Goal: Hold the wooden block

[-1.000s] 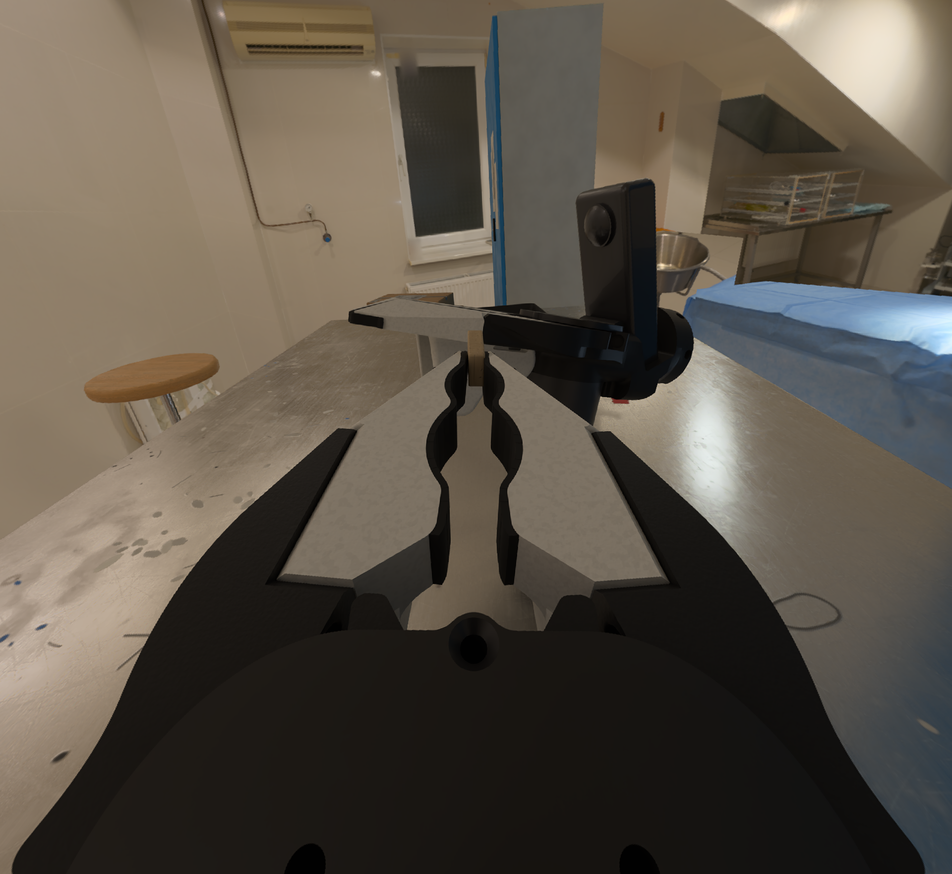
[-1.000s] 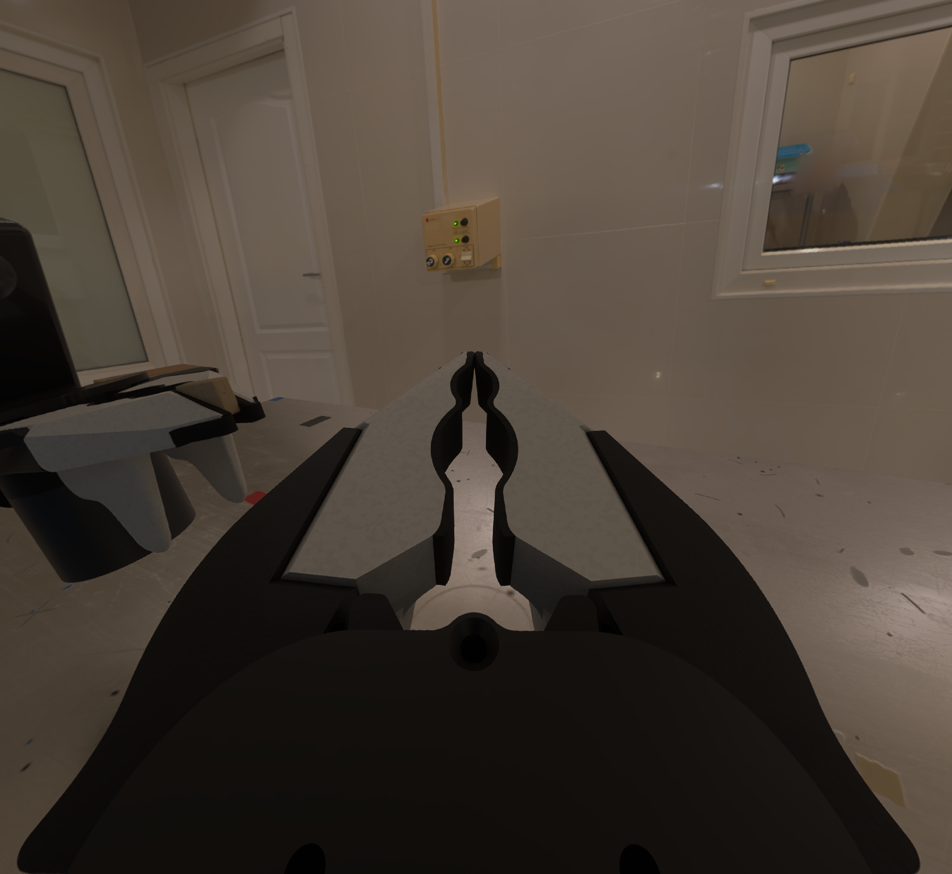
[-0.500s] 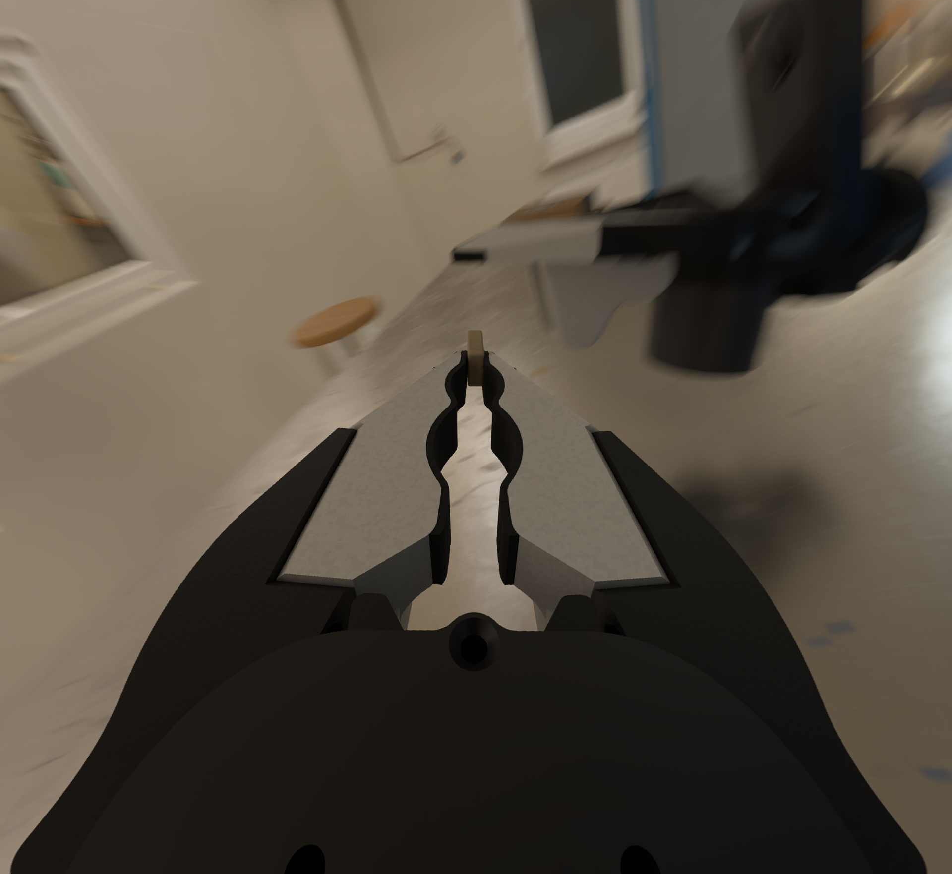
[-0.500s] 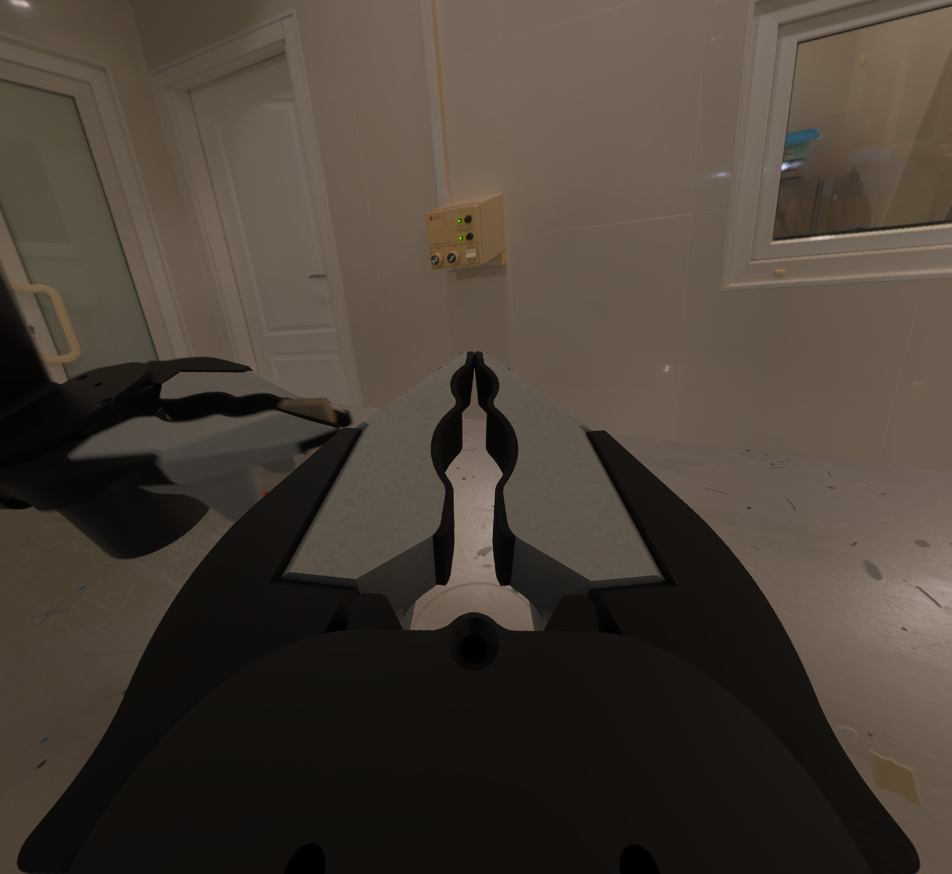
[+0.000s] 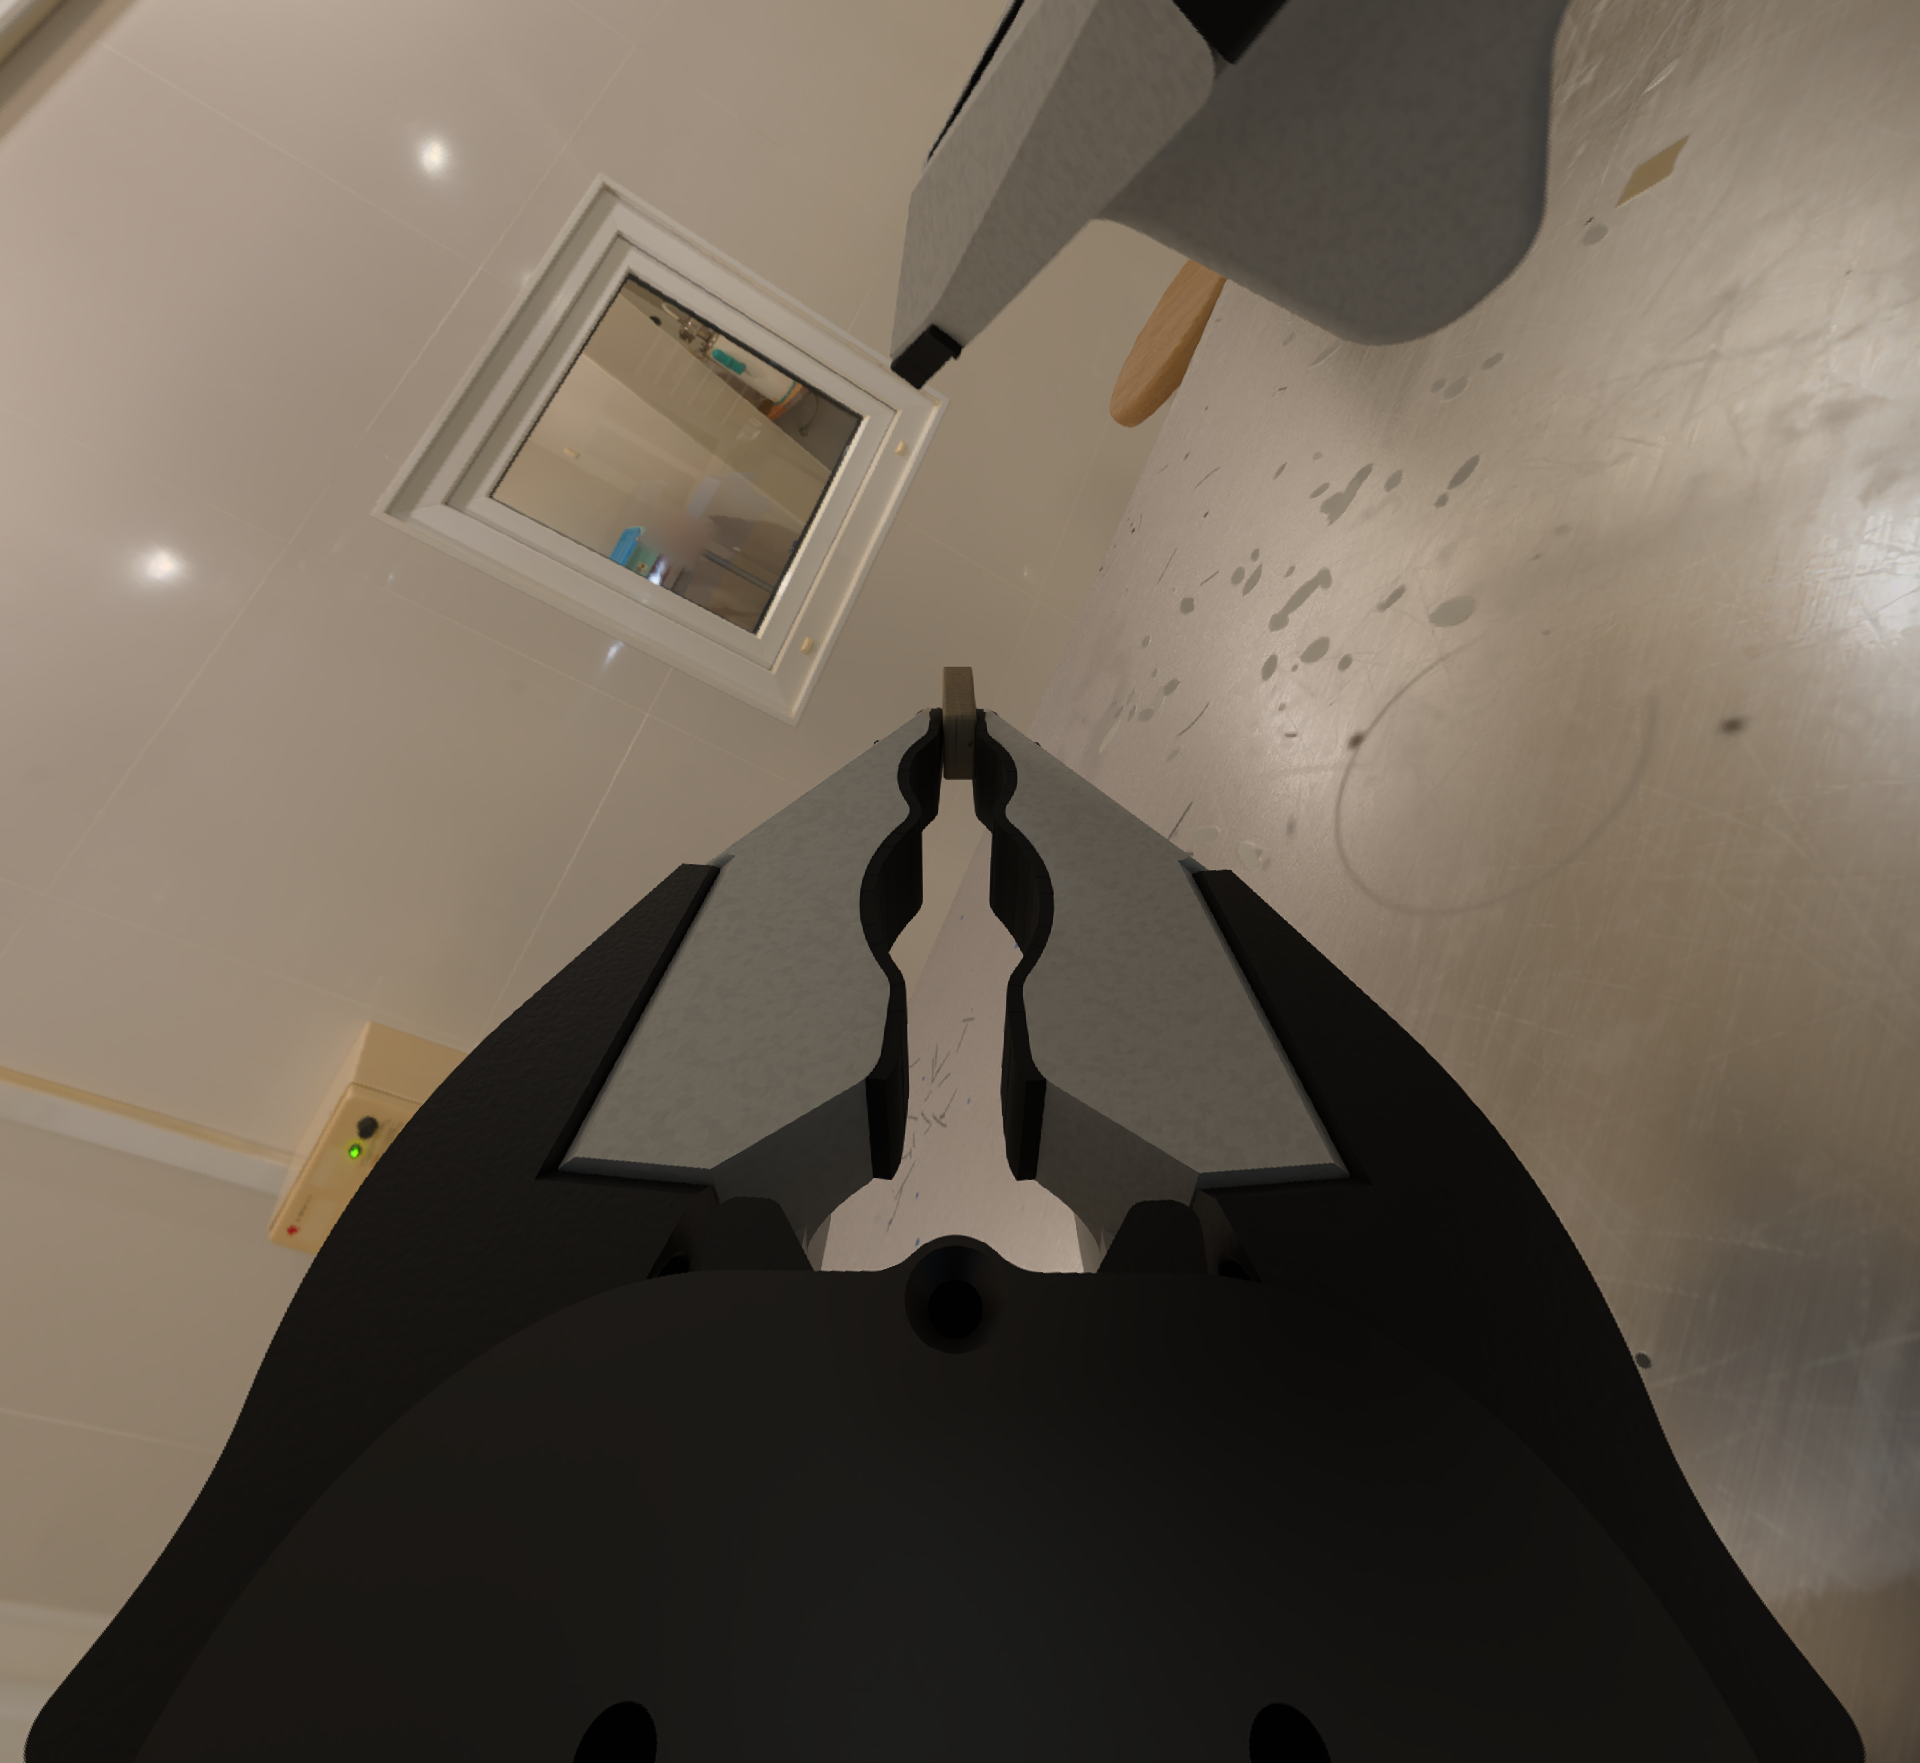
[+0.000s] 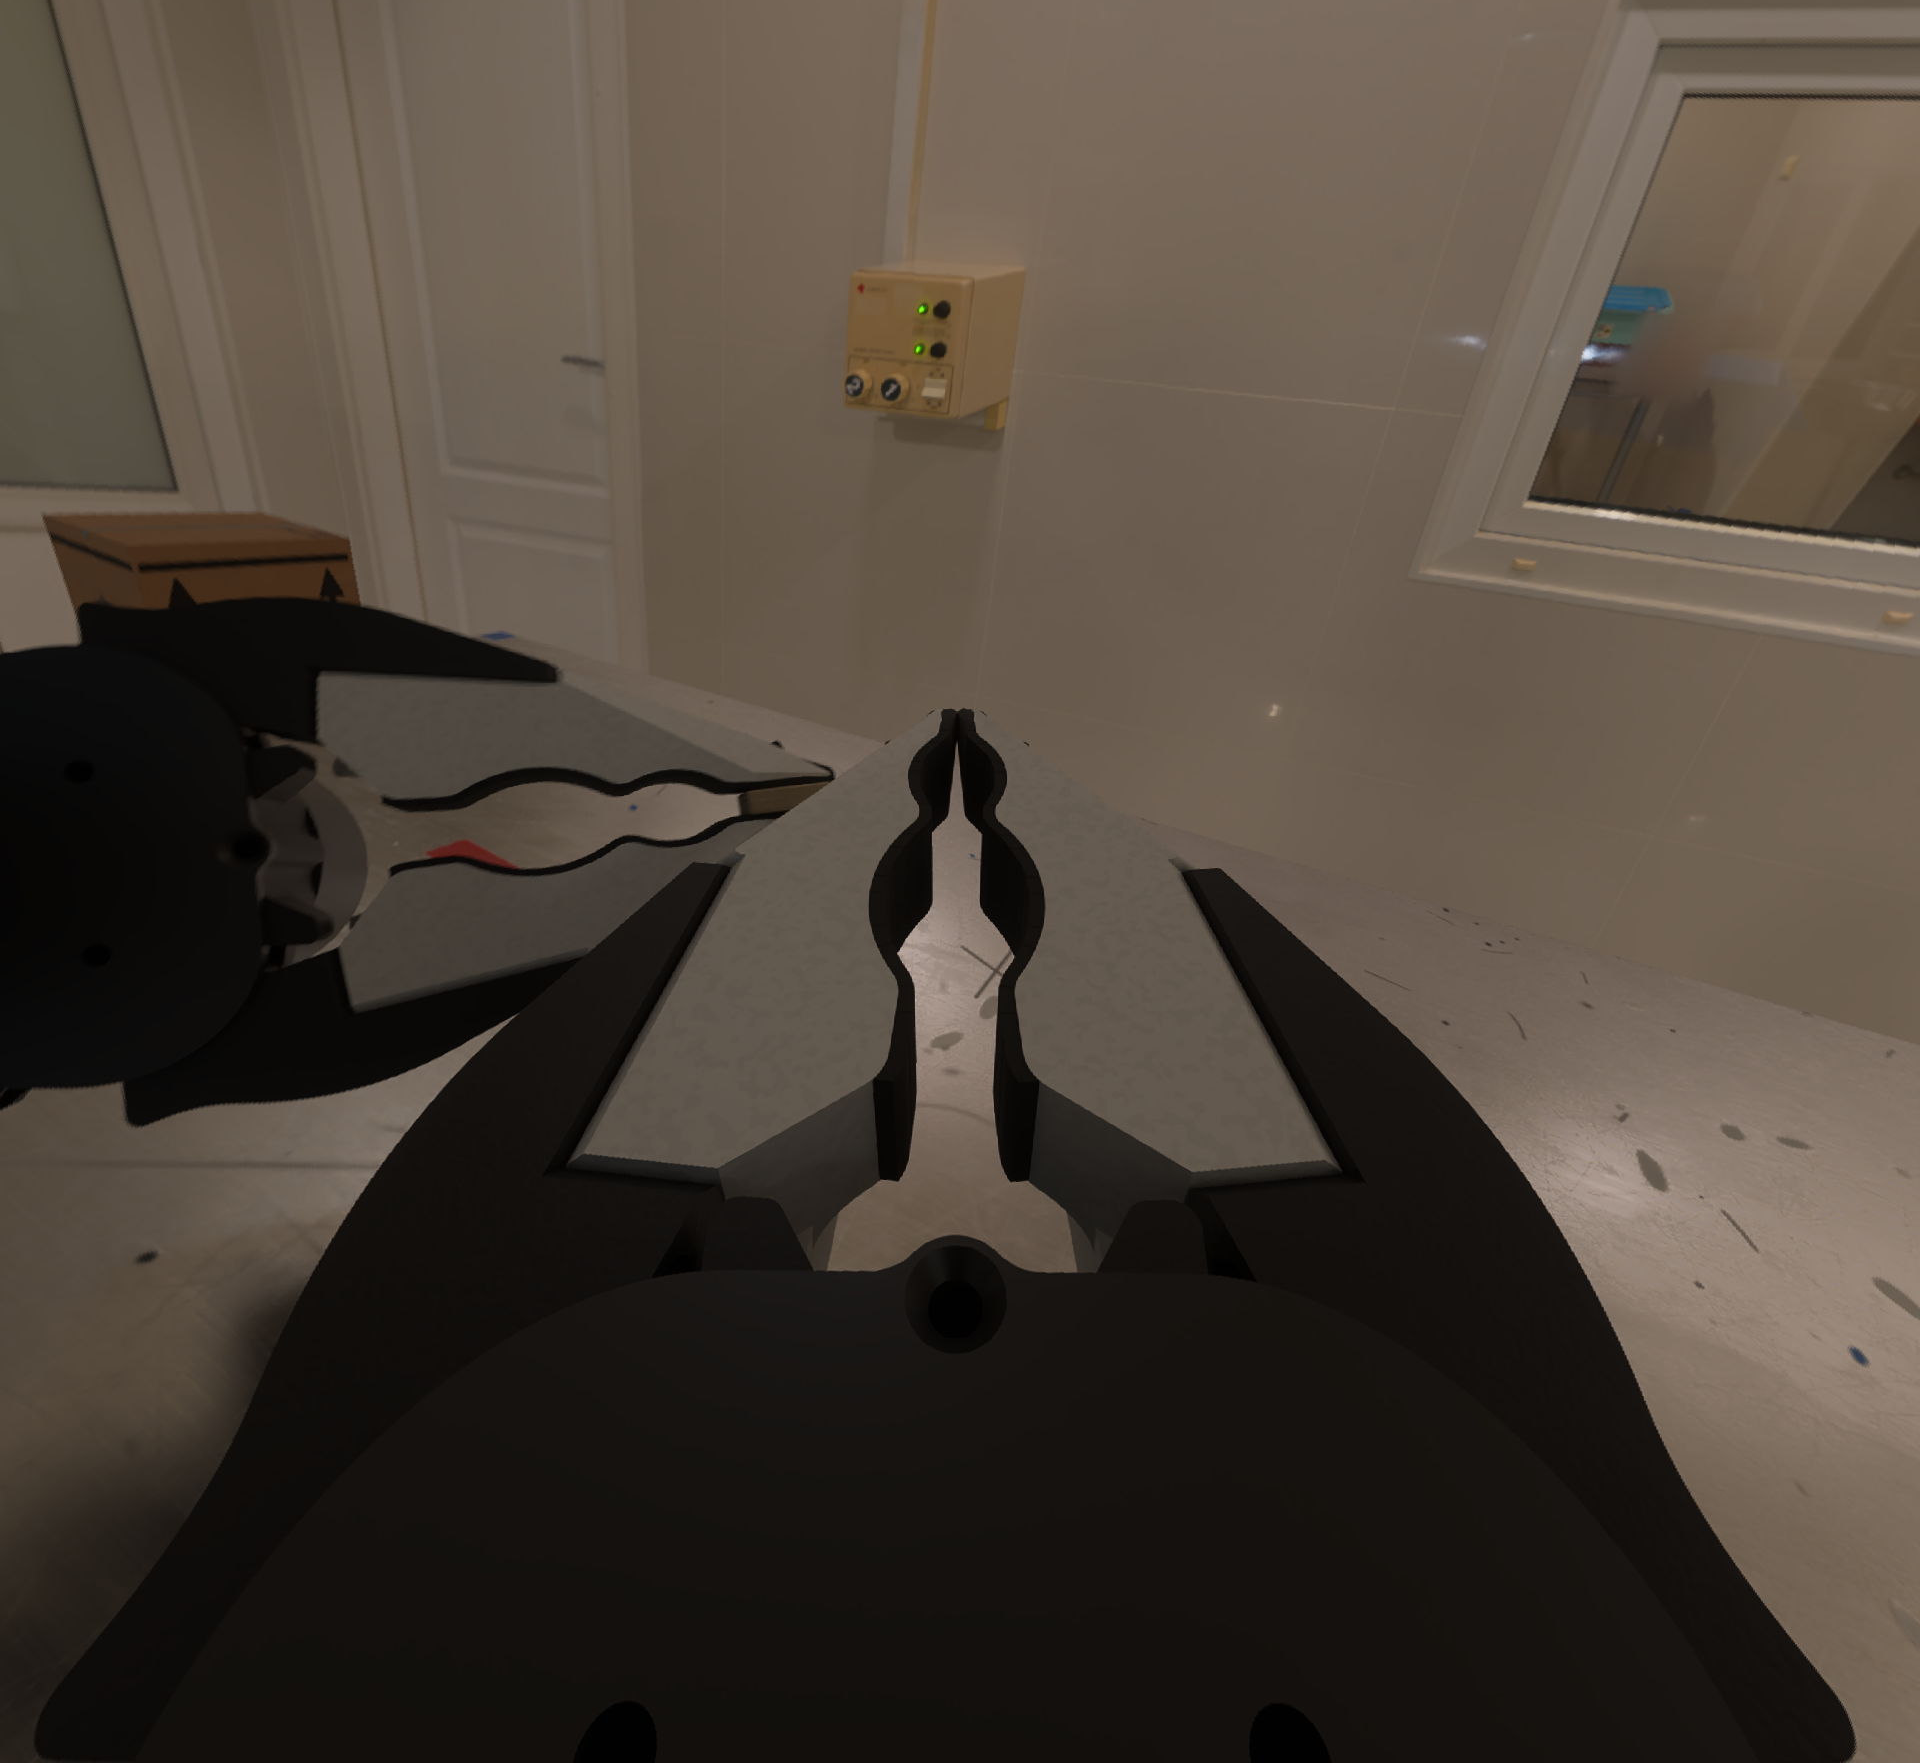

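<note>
A small thin wooden block (image 5: 957,723) is pinched between the tips of my left gripper (image 5: 957,747), which is shut on it and rolled on its side, so the metal table (image 5: 1558,674) runs up the right of the left wrist view. My right gripper (image 6: 957,726) is shut and empty above the table (image 6: 1558,1142). In the right wrist view the left gripper (image 6: 774,794) lies on its side at the left, with the block's edge (image 6: 790,795) at its tips, just left of my right fingertips. The right gripper (image 5: 1299,103) fills the top right of the left wrist view.
A wall window (image 6: 1745,311), a beige control box (image 6: 933,344) and a white door (image 6: 499,238) face the right gripper. A brown cardboard box (image 6: 197,555) stands at the far left. A wooden stool (image 5: 1164,347) shows beyond the table edge.
My left gripper has rolled onto its side and swung toward the window wall, still holding the block. It now sits closer to my right gripper's tips. The right gripper has barely moved.
</note>
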Available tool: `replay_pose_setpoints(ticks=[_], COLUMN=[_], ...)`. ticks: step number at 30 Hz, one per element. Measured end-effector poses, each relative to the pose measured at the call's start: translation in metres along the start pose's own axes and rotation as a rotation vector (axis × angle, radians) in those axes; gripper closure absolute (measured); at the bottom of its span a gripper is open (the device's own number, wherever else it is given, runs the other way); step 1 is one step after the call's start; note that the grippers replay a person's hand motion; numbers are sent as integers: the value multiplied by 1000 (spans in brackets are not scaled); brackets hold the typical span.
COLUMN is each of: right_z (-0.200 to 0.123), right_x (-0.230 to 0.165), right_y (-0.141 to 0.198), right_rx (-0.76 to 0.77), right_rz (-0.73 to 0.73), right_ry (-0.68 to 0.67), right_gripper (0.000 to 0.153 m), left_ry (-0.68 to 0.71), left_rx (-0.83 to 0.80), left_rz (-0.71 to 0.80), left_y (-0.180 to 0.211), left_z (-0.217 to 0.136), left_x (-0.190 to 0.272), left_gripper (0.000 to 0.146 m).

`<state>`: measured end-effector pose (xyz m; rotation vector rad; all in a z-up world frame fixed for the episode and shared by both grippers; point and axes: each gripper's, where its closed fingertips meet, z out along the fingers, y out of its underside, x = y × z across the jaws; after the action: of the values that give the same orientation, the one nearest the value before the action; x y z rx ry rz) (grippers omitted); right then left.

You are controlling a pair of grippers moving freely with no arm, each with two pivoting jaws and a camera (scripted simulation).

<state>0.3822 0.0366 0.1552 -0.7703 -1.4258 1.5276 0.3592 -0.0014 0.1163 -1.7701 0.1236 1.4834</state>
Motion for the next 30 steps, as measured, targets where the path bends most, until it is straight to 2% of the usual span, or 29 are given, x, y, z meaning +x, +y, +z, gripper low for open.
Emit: replay_pose_setpoints(ticks=[5,12,17,19,21,22,24,26,28,30], right_z=[4,1,1,1,-2,-5,-12,-17,-19,-21], right_x=[-11,-7,-2,5,11,15,15,4,-5,-4], right_y=[5,3,6,13,25,27,23,16,2,-5], right_rx=[-32,-11,-24,-101,-259,-315,-342,-333,-248,-178], right_rz=[-31,25,21,-50,-147,-150,-41,150,309,463], right_ry=[-29,-50,-45,-44,-103,-130,-205,-354,-504,-588], right_gripper=[153,153,153,153,153,153,153,153,153,153], left_ry=[8,51,54,15,-36,-54,-33,4,60,128], left_rx=[16,104,126,126,128,132,154,156,135,38], left_rz=[-31,-210,-268,-224,-166,-161,-211,-318,-443,-493], left_y=[3,-3,-5,-4,-4,-5,-11,-16,-21,-20], left_z=[2,0,-1,-2,-3,-5,-10,-20,-35,-51], left_x=[1,-8,-13,-20,-29,-34,-39,-44,-40,-26], left_gripper=[142,142,141,142,142,142,142,142,142,142])
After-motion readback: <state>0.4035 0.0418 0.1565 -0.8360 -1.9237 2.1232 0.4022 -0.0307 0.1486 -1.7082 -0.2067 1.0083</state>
